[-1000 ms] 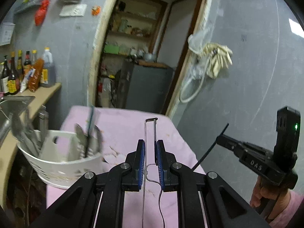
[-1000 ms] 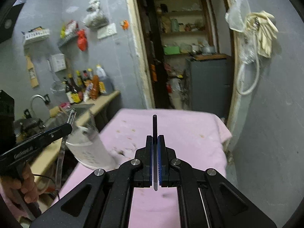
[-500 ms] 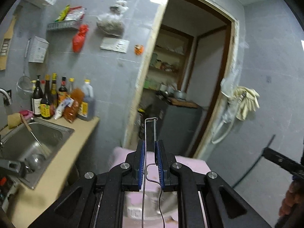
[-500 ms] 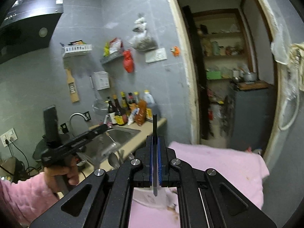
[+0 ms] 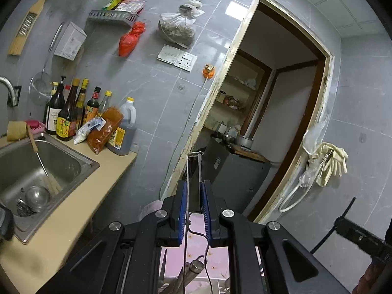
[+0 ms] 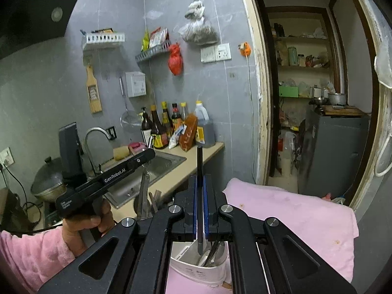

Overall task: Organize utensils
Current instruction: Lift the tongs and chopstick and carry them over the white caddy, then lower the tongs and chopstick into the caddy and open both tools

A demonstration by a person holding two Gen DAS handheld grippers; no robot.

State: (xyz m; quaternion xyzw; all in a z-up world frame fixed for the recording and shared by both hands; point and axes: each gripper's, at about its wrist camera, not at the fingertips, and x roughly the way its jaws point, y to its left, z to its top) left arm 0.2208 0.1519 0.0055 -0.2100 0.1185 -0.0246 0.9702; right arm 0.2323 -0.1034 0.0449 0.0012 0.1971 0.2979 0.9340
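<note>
Left claw clamps a thin wire-handled utensil; right claw clamps a slim black stick, both lifted clear of the white plastic basket, presumably for sorting.

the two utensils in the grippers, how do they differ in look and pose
The wire utensil in the left gripper is a thin, see-through metal loop; the dark utensil in the right gripper is a solid black bar. The wire utensil spans a wider gap between its pads; the dark utensil is pinched almost flat. Both stand upright above the pads.
</note>
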